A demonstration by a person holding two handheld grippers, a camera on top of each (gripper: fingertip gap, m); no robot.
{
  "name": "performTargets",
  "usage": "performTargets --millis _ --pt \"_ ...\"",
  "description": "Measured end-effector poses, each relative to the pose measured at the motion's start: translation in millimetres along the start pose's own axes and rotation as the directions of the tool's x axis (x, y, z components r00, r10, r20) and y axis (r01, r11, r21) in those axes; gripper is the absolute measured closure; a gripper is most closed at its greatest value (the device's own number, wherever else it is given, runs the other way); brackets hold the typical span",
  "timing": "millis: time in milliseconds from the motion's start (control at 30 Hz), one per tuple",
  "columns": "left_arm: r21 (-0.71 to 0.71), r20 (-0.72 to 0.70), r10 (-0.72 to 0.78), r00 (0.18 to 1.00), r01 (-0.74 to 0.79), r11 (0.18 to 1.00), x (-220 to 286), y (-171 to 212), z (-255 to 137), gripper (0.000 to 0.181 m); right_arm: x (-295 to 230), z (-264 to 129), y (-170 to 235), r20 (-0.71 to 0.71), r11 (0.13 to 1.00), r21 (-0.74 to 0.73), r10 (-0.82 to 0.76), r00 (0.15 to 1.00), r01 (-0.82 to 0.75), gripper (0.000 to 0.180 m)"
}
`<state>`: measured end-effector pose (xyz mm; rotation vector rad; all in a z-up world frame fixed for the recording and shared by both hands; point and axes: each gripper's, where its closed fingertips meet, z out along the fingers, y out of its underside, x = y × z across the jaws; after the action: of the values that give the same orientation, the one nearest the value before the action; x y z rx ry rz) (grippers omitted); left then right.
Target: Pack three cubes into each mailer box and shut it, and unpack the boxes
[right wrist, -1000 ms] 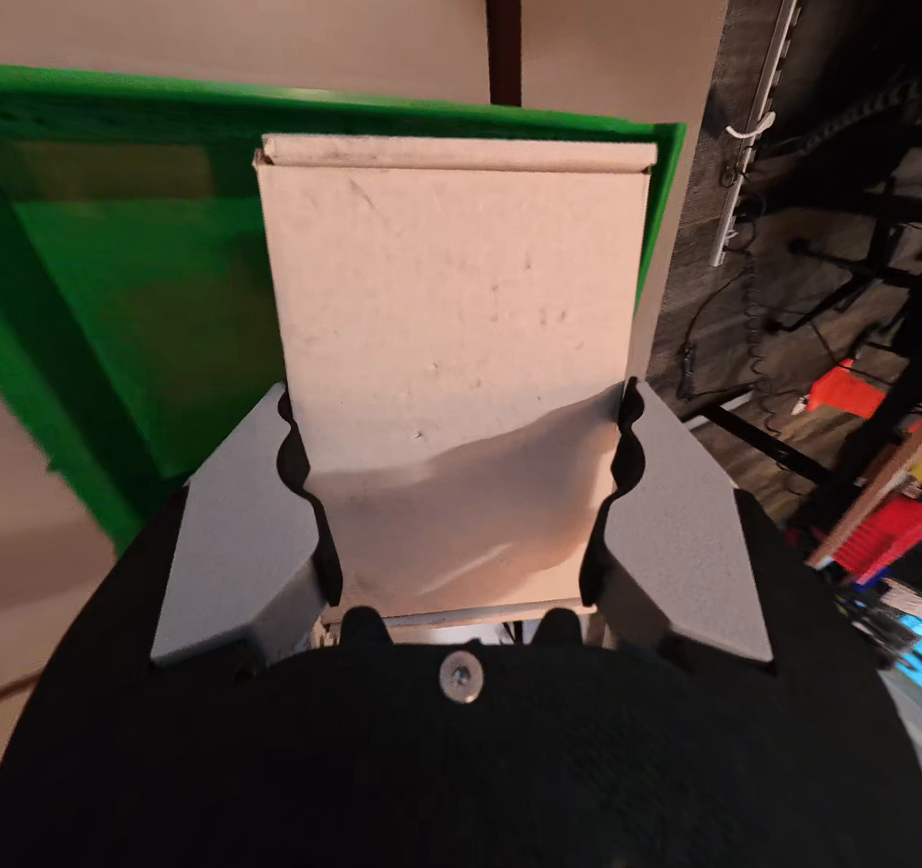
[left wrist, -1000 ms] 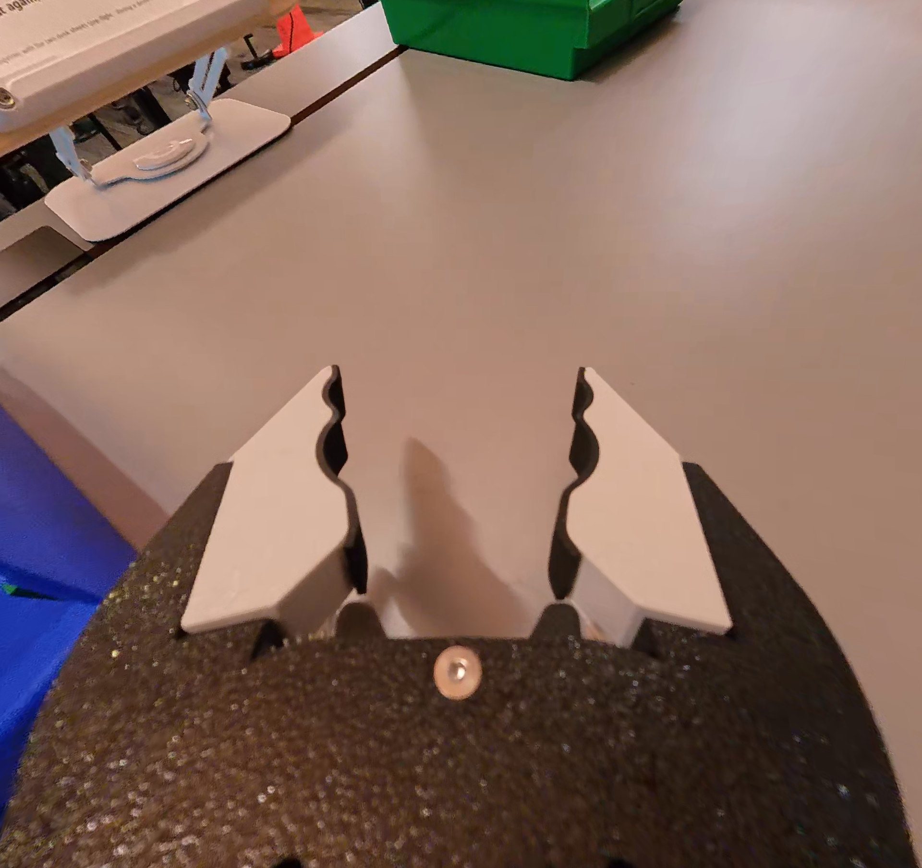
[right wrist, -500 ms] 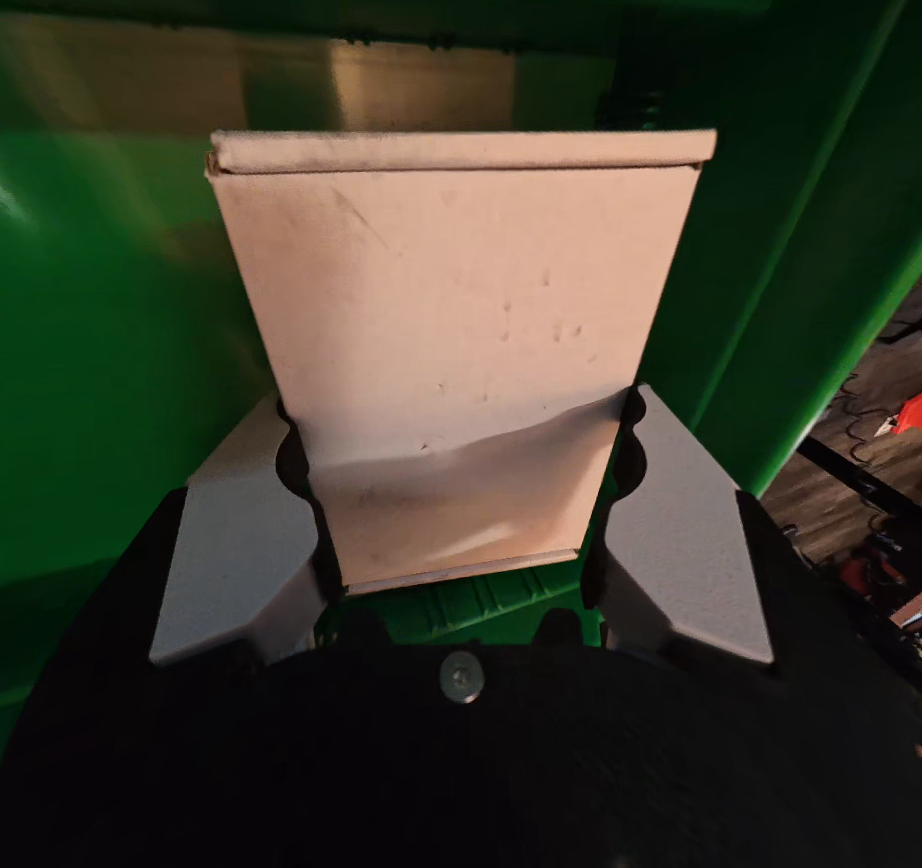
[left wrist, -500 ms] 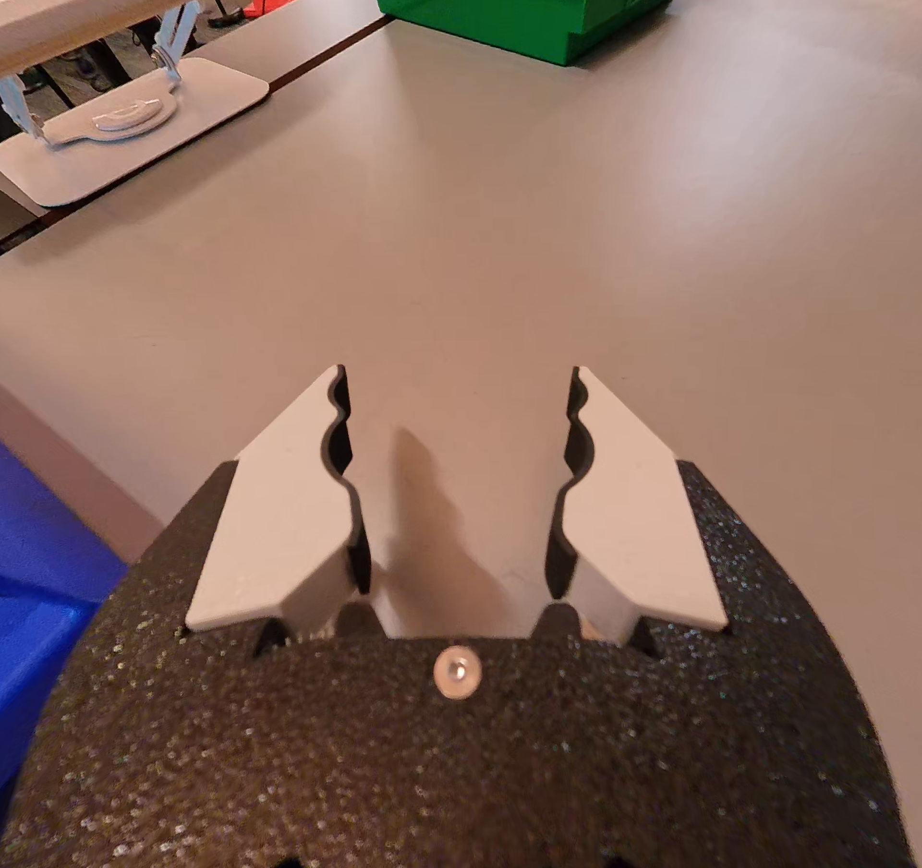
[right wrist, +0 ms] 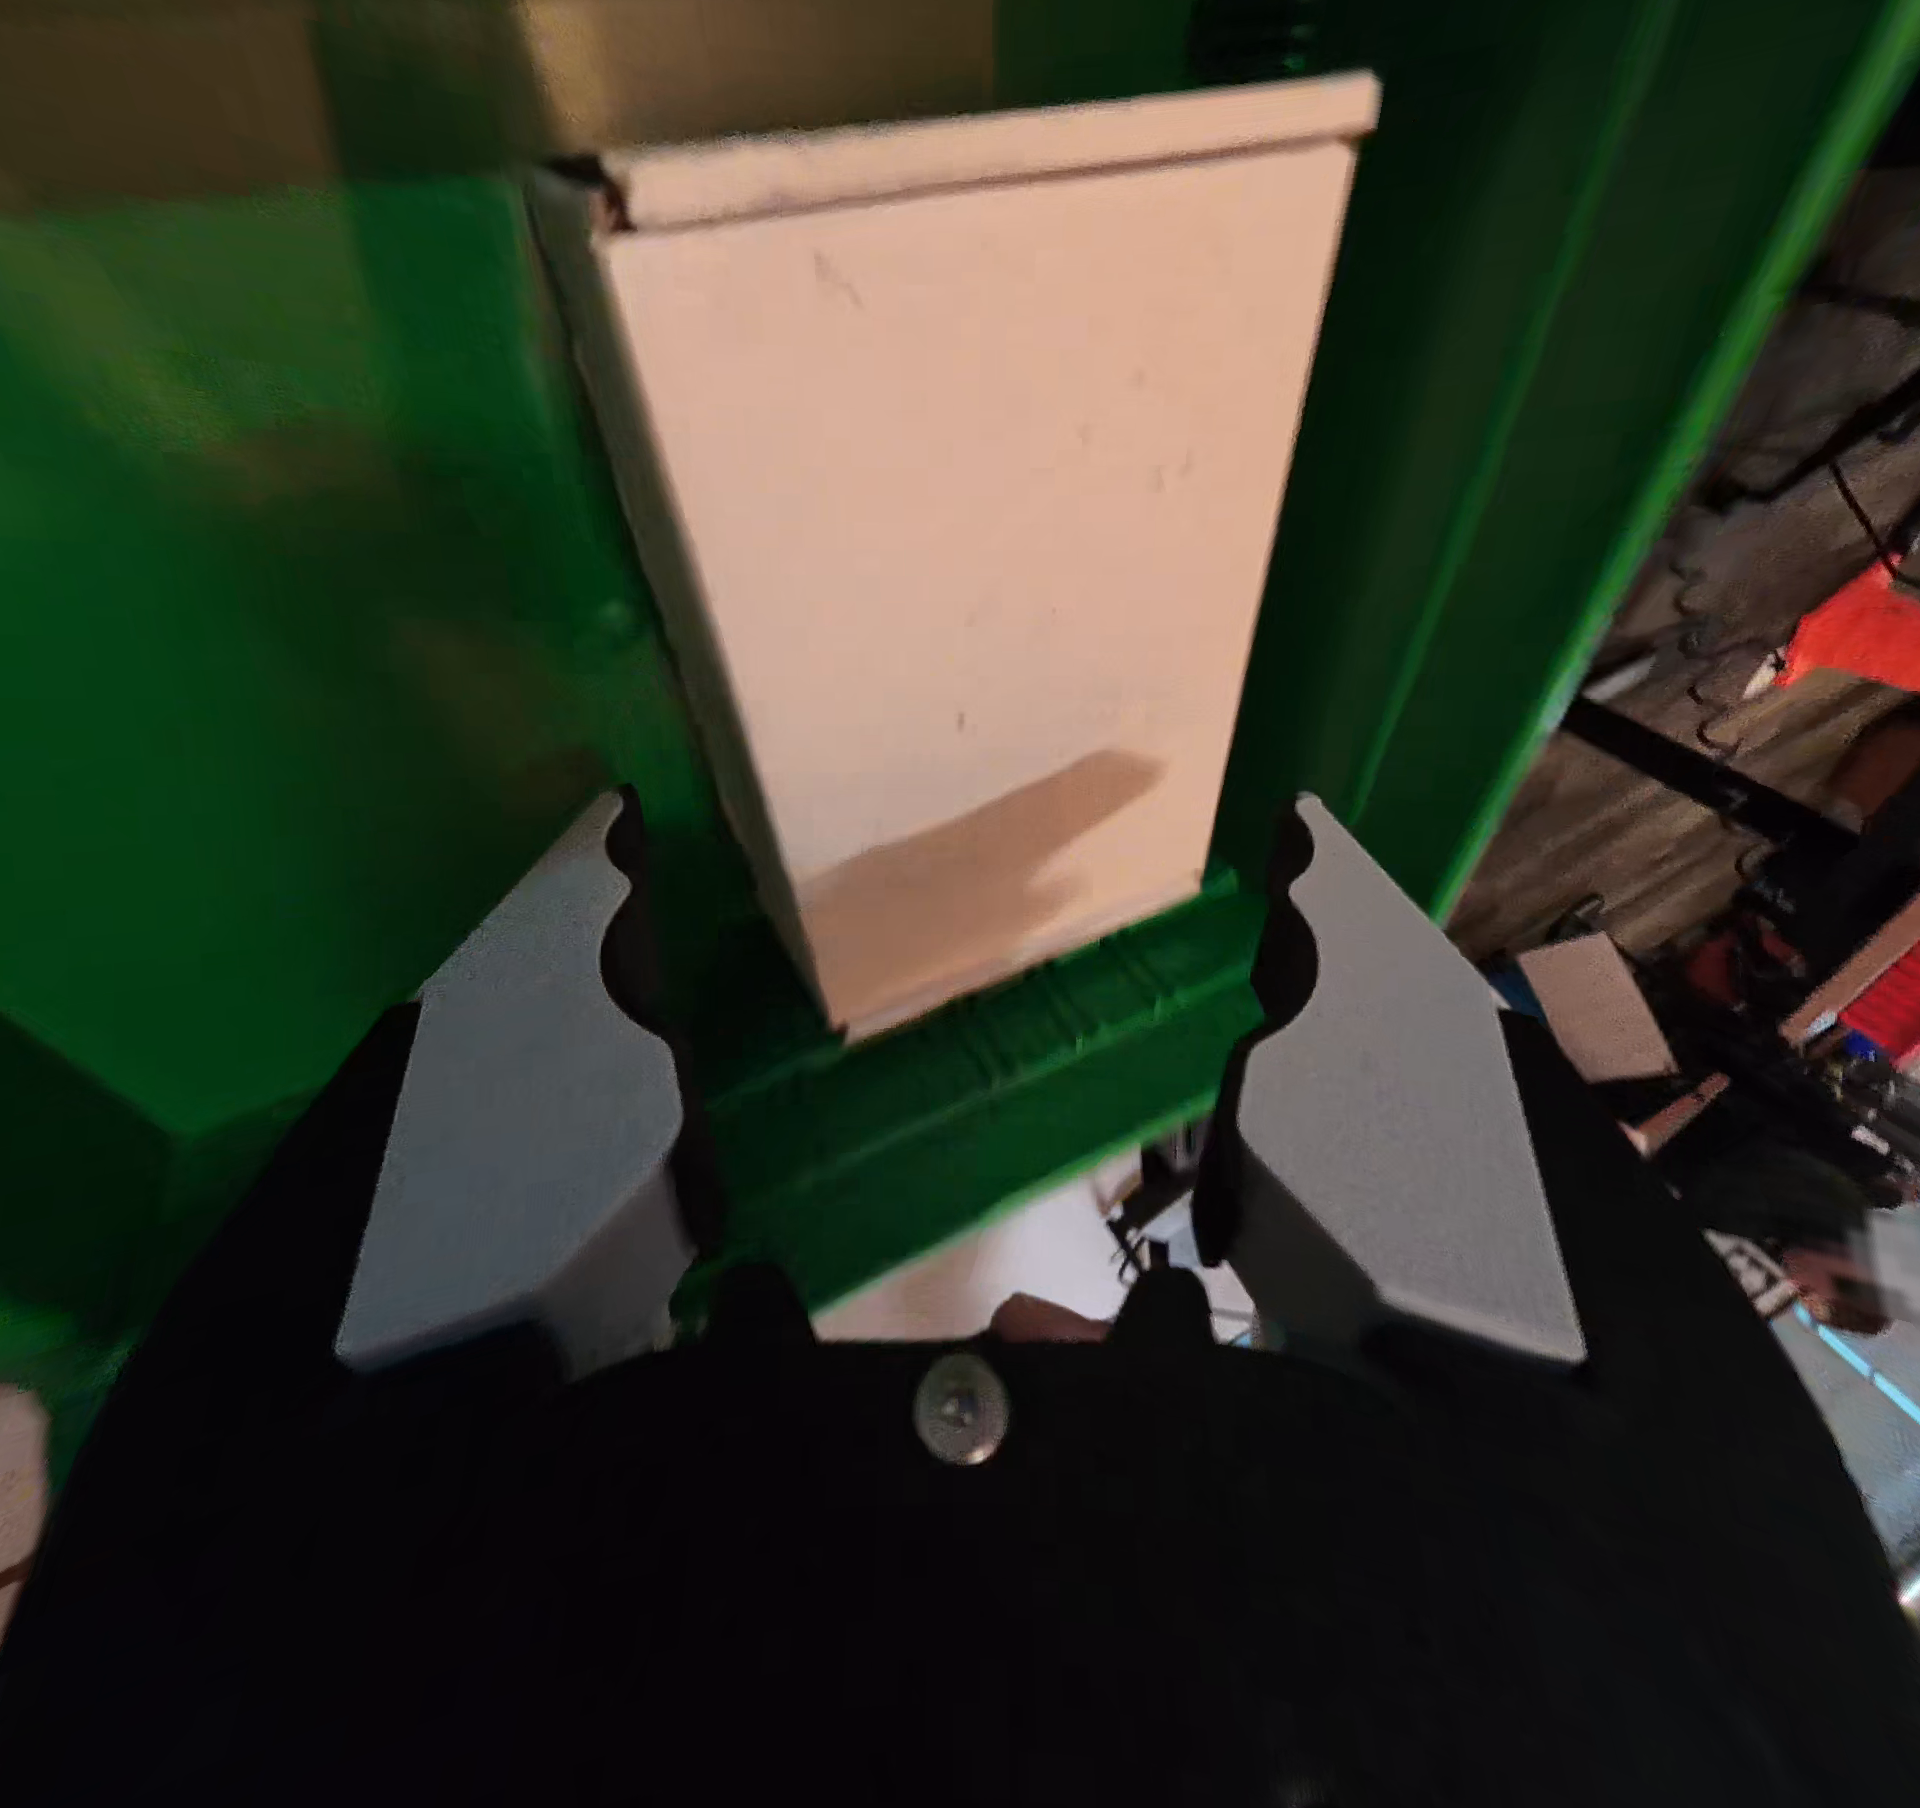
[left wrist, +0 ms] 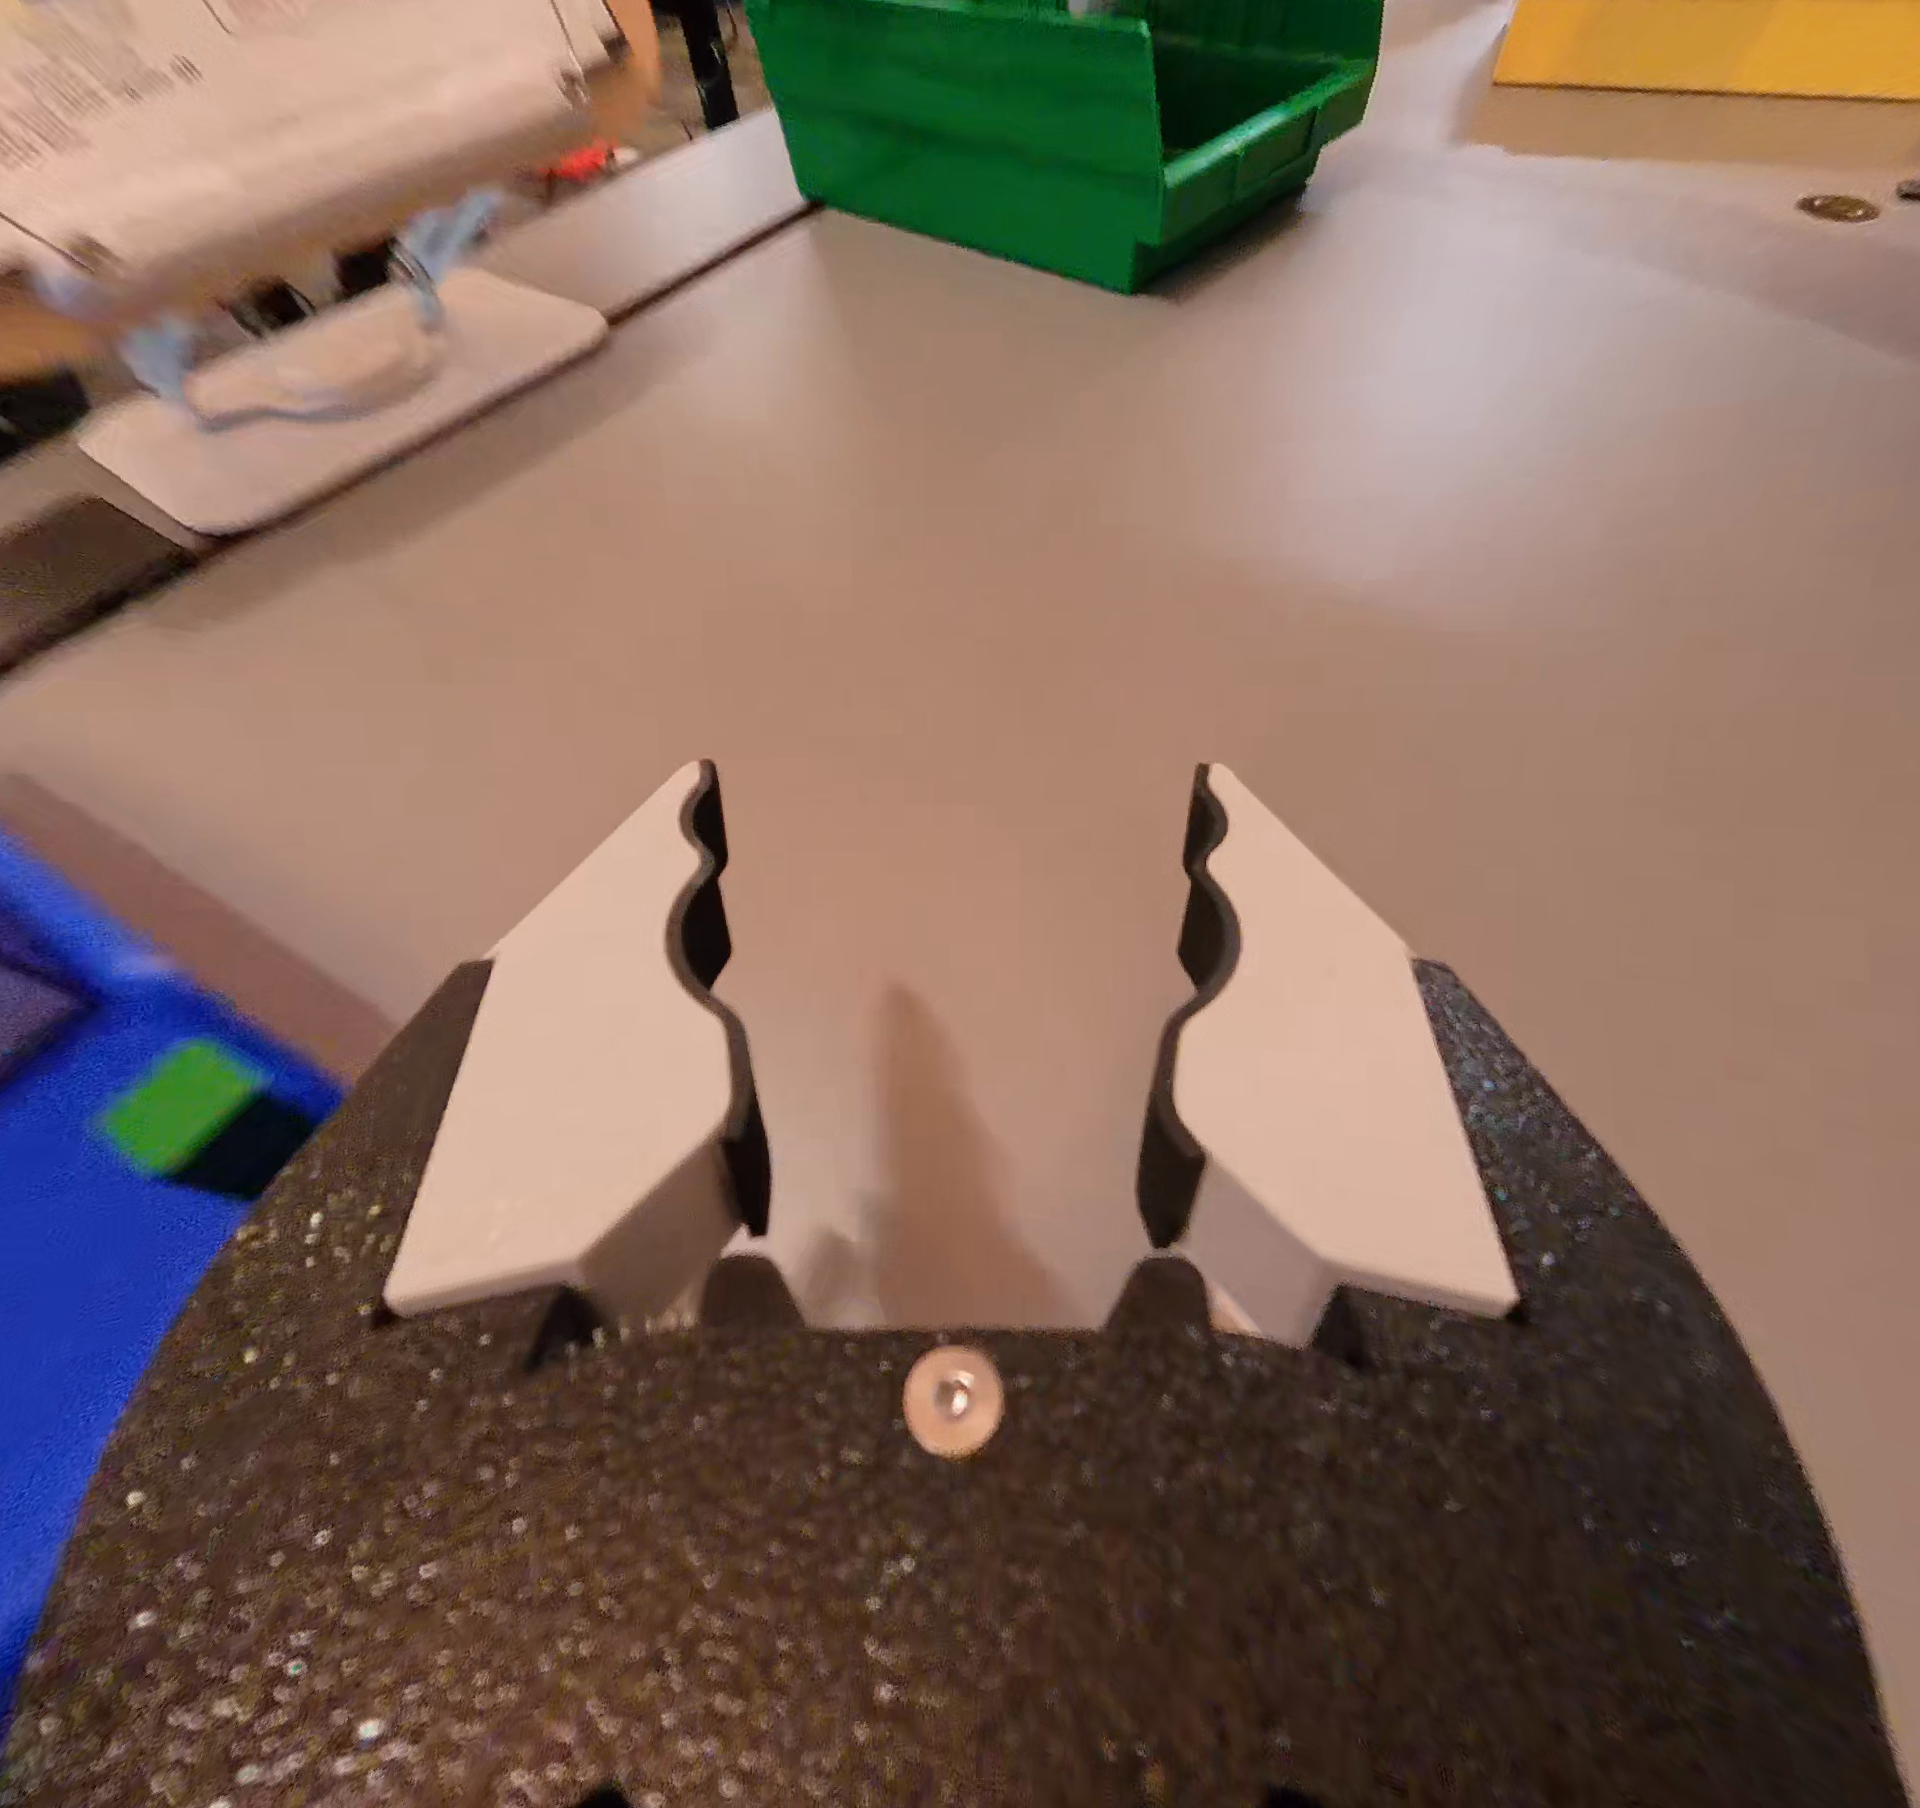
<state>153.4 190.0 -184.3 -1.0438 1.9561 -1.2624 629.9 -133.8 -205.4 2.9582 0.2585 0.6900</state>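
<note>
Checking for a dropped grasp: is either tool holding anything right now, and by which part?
Nothing is held. The right tool is open, apart from the mailer box in the green bin; the left tool is open over bare table.

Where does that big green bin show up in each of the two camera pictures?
Left wrist view: the green bin stands at the top centre, far across the grey table, beyond the open left tongs.
Right wrist view: it fills the frame up close, a shut white mailer box inside, just past the open right tongs.
Shared landmark: the bin itself; the box is not visible in the left view.
</note>
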Motion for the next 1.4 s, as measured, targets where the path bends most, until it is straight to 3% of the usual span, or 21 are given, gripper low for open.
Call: performTargets --millis 133,233,333,467,567,733,833,967,1200,1400 --pt "-0.057 0.081 0.186 0.979 -0.182 0.982 -54.7 -37.3 -52.0 0.095 -4.3 -63.2 8.4 -0.163 0.978 0.137 0.177 0.971 -0.155 0.062" --pt "-0.344 0.113 0.388 0.915 -0.331 0.879 -140.3 -33.8 -74.8 0.085 -45.4 -115.1 -16.9 -0.174 0.909 0.364 0.281 0.944 -0.204 0.061" --pt "-0.536 0.072 0.4 0.914 -0.303 0.788 -225.5 -25.2 -69.6 0.073 -108.1 -155.6 -50.1 -0.183 0.842 0.521 0.266 0.946 -0.137 0.061" --pt "-0.748 -0.096 0.417 0.904 -0.342 0.569 -304.1 14.4 -50.0 0.066 -179.8 -194.5 -88.2 -0.146 0.729 0.67 0.316 0.937 -0.141 0.06" --pt "-0.832 -0.239 0.385 0.891 -0.393 0.393 -329.6 49.9 -42.2 0.068 -221.8 -216.7 -116.3 -0.095 0.625 0.769 0.325 0.941 -0.138 0.061" --pt "-0.842 -0.305 0.231 0.924 -0.375 0.389 -326.1 79.1 -21.5 0.06 -282.8 -217.5 -137.7 -0.023 0.566 0.817 0.223 0.975 -0.111 0.061" --pt "-0.886 -0.294 0.237 0.926 -0.358 0.297 -332.8 101.4 -23.1 0.042 -293.3 -208.1 -142.2 0.02 0.554 0.821 0.219 0.976 -0.141 0.062" --pt "-0.887 -0.317 0.196 0.928 -0.363 0.284 -320.9 92.1 -30.7 0.047 -291.4 -203.8 -156.1 0.028 0.538 0.829 0.23 0.973 -0.151 0.065" --pt "-0.903 -0.194 0.177 0.965 -0.246 0.352 -288.0 -3.5 -68.4 0.048 -278.6 -199.2 -171.9 -0.038 0.56 0.821 0.242 0.97 -0.108 0.067" --pt "-0.882 -0.192 0.188 0.963 -0.253 0.397 -189.8 -87.3 -62.5 0.048 -284.4 -216.9 -181.2 -0.105 0.528 0.849 0.232 0.967 -0.034 0.07"
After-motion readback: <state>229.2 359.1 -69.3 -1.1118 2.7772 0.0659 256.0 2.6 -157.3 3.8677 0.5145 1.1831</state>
